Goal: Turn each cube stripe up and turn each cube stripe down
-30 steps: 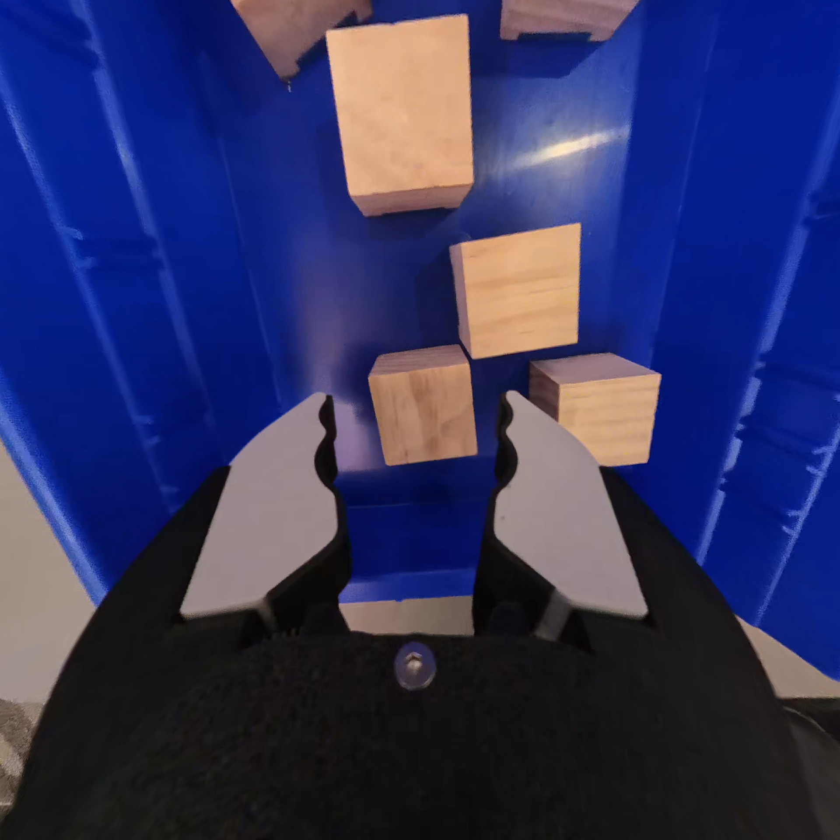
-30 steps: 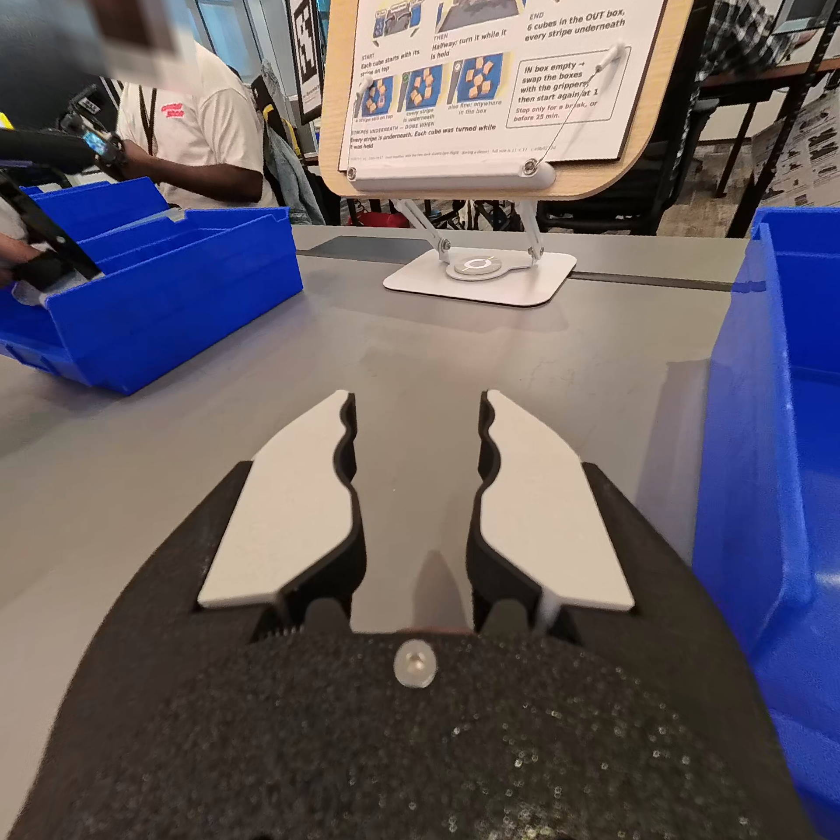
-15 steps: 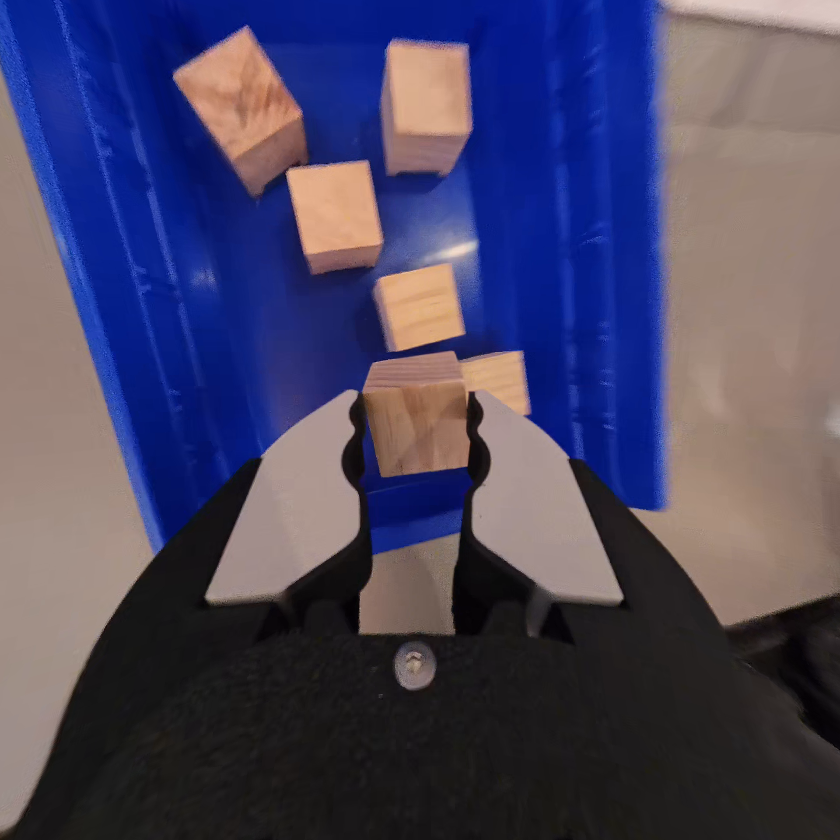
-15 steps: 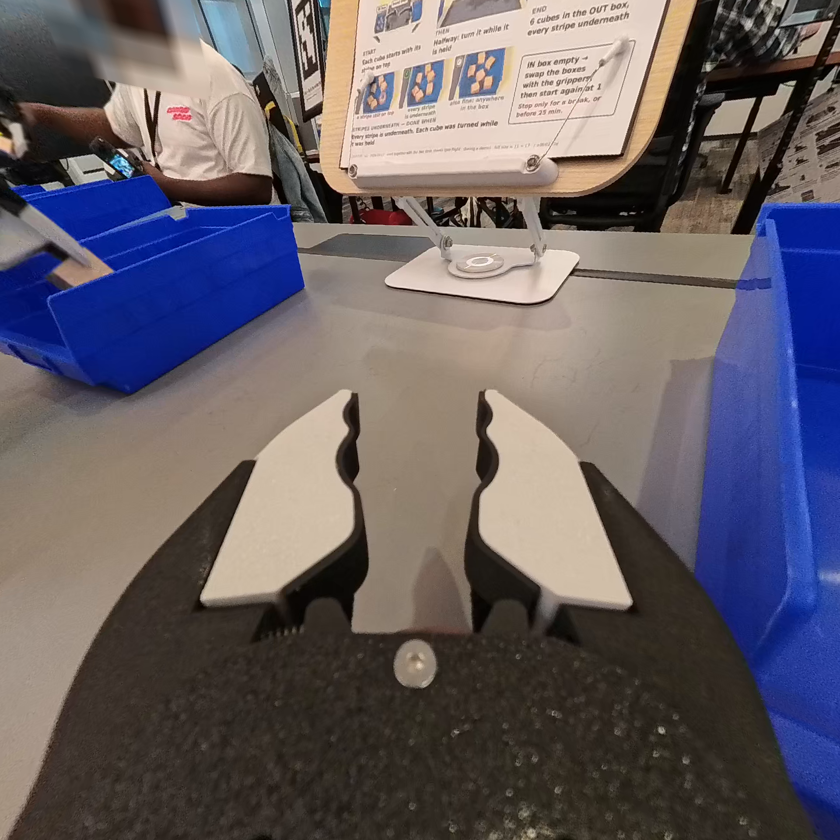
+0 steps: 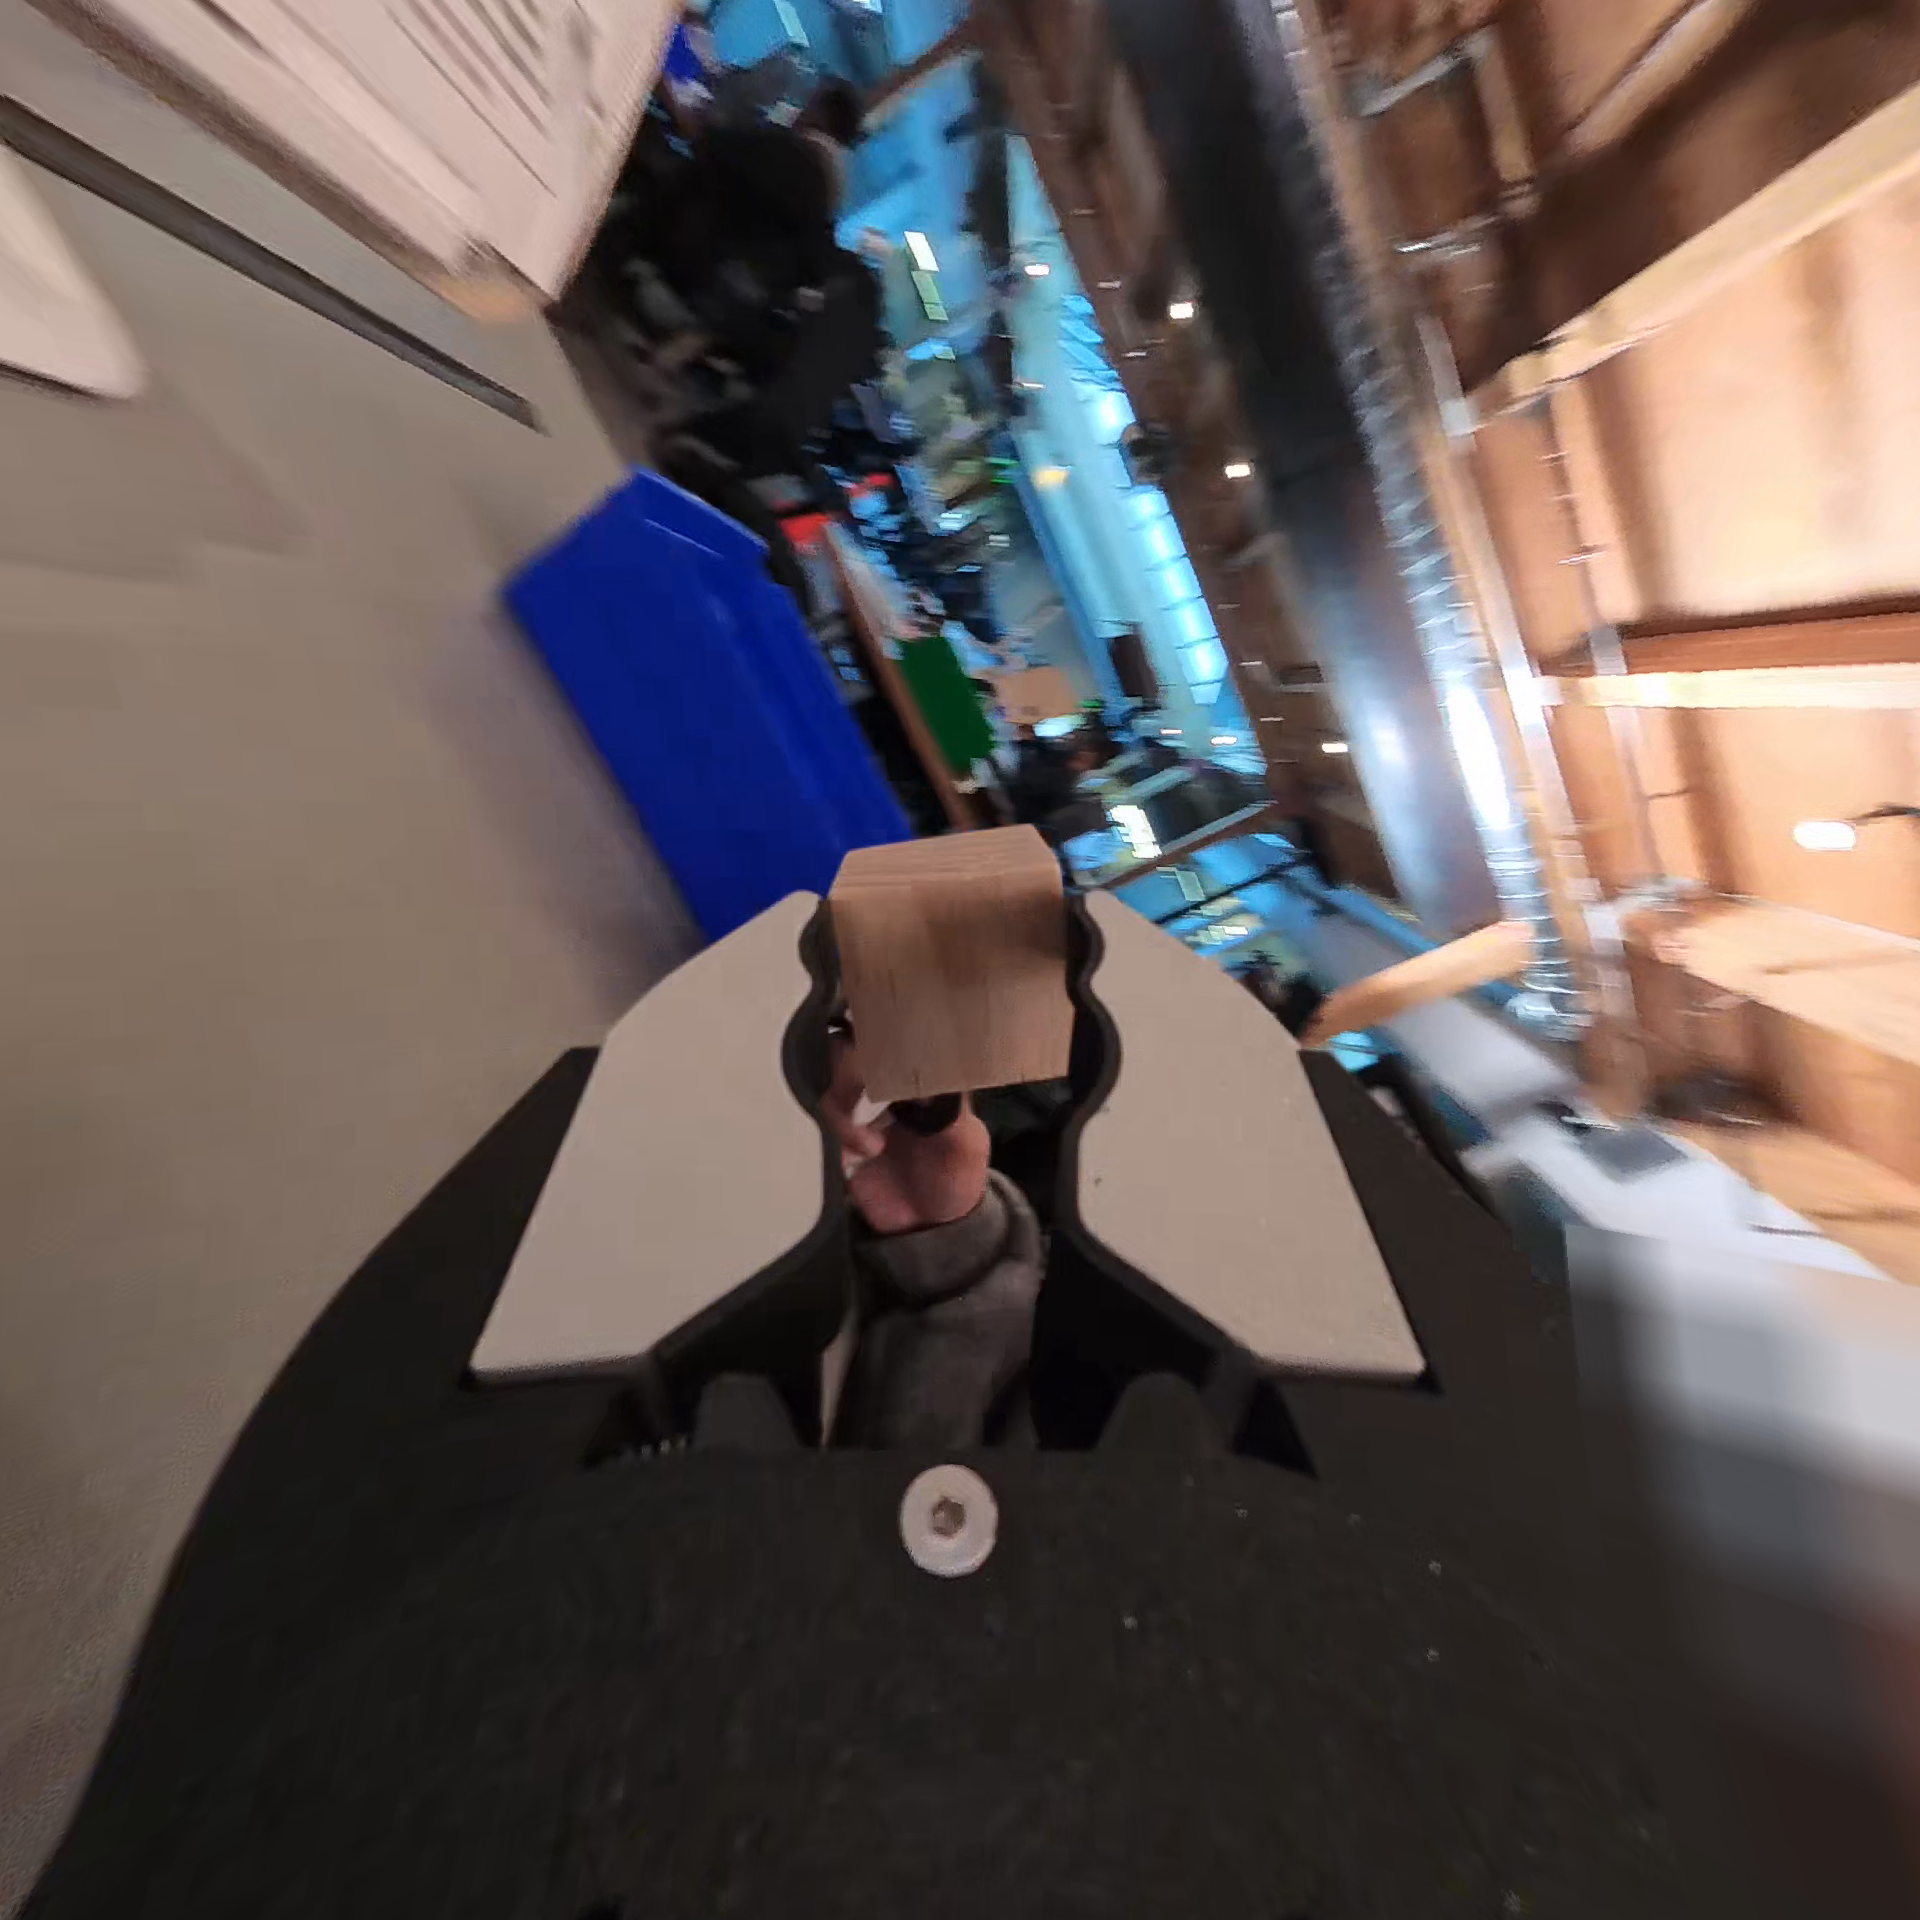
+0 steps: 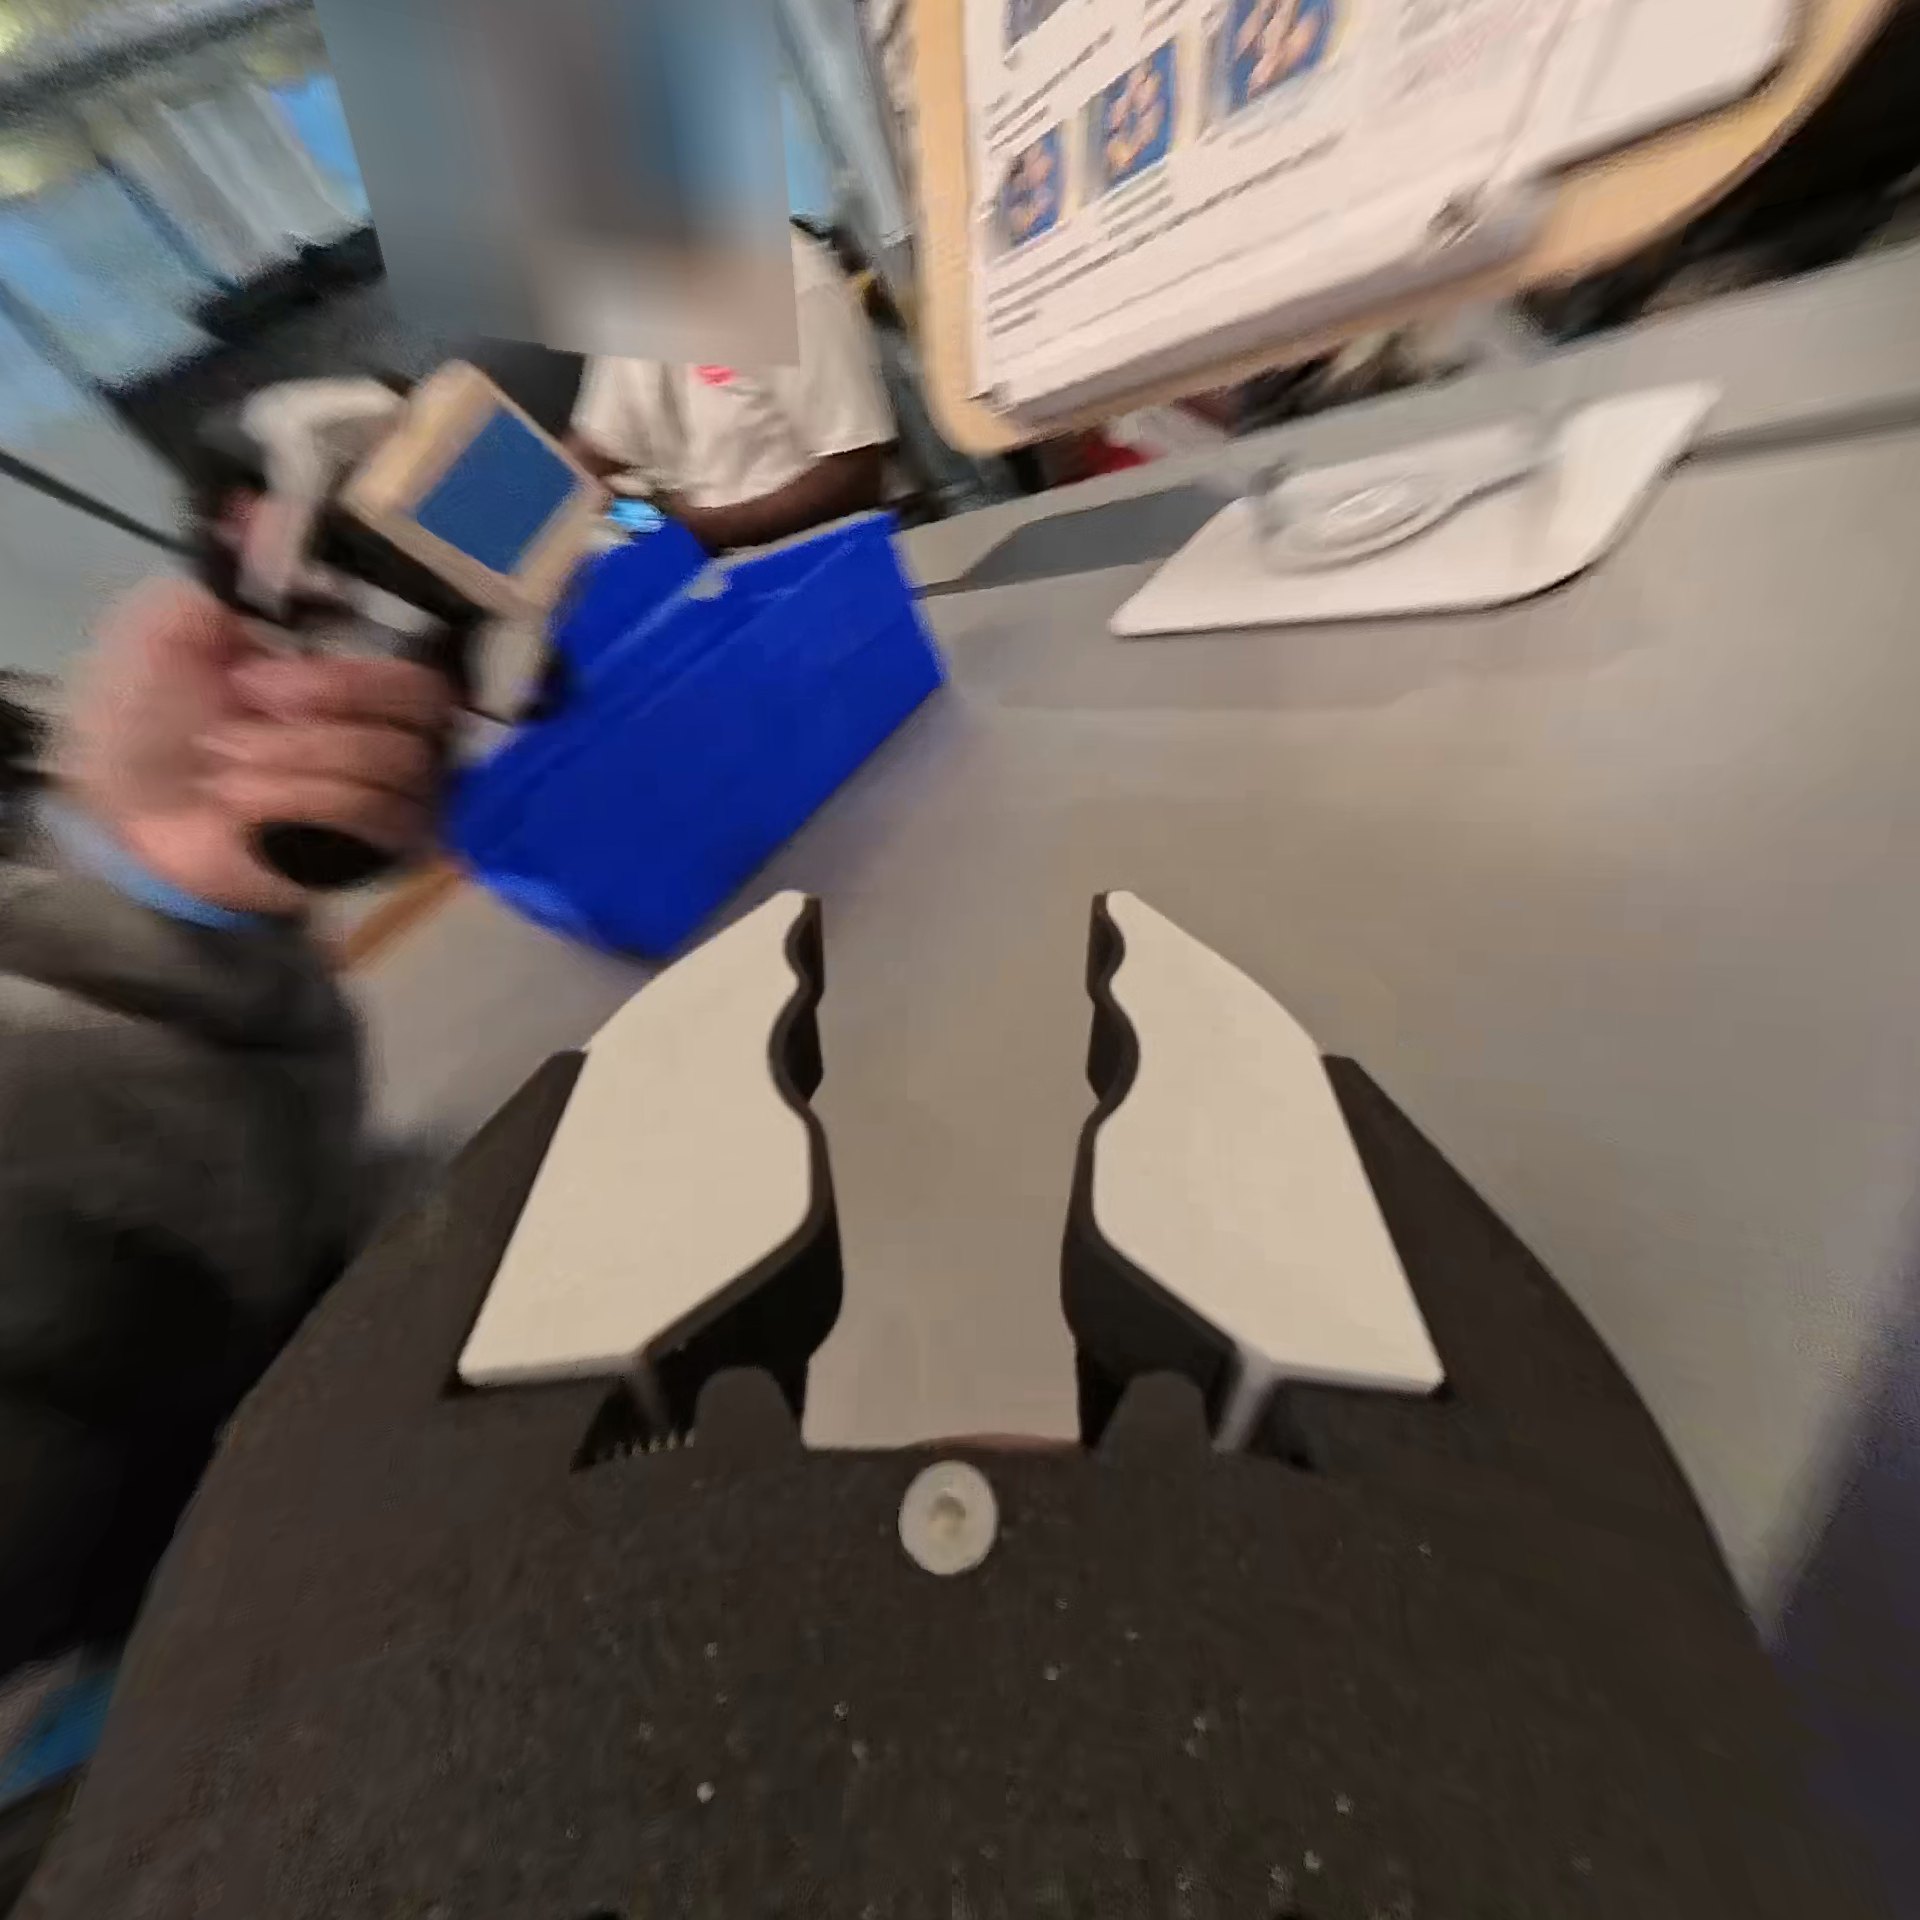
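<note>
Left fingers: two grey plates with wavy black pads are pinching a pale wooden cube at centre frame, so the left gripper is clenched on it.
Cube in the grip: it is sitting high between the tips, plain wood faces toward this camera, tilted view all around it.
Cube from the other side: in the right wrist view the same cube is showing at upper left, held off the table, a blue square face turned toward the camera, heavily blurred.
Right fingers: the right gripper is hanging released, plates spread with bare grey tabletop showing between them, nothing held.
Hand: a person's hand at the left edge is wrapping the left tool's handle, grey sleeve below it; blur is smearing it.
Near blue bin: a blue plastic bin is resting on the table just right of that hand, its contents out of sight.
Far blue bin: in the left wrist view a blue plastic bin is standing on the table at centre left, behind the cube.
Instruction board: a wood-backed sheet on a white stand is filling the upper right of the right wrist view.
Background: a seated person in a white shirt is behind the near bin.
</note>
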Motion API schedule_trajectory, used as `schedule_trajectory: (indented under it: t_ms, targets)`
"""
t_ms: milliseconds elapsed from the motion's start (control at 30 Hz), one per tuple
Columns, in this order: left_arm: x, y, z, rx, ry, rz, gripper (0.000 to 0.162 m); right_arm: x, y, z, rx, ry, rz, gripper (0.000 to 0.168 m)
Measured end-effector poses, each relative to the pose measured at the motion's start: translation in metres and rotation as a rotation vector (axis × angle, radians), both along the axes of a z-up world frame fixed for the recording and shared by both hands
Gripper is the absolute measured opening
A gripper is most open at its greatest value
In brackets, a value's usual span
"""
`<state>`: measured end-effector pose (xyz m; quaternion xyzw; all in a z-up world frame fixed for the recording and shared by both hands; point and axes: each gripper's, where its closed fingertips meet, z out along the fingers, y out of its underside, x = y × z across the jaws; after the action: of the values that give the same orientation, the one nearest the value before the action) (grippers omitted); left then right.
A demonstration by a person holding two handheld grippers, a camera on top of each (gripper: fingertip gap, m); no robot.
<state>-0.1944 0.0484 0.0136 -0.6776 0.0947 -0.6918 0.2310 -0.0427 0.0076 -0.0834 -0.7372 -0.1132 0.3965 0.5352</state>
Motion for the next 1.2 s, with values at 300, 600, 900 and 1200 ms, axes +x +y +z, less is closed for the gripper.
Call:
schedule_trajectory:
  t_ms: [300,600,900,1200]
  targets:
    - [0.066,-0.016,-0.032,-0.027,-0.106,-0.115,0.041,-0.063,0.002,0.042,-0.548,0.559,0.454,0.062]
    - [0.074,-0.01,-0.058,-0.043,-0.025,-0.094,0.041,-0.087,0.021,0.034,-0.634,0.603,0.477,0.044]
    - [0.056,-0.004,-0.056,0.023,0.106,-0.01,0.07,-0.076,0.018,0.031,-0.609,0.6,0.479,0.044]
    - [0.014,-0.074,-0.123,0.443,0.693,0.141,0.071,-0.039,0.009,0.058,-0.474,0.527,0.428,0.044]
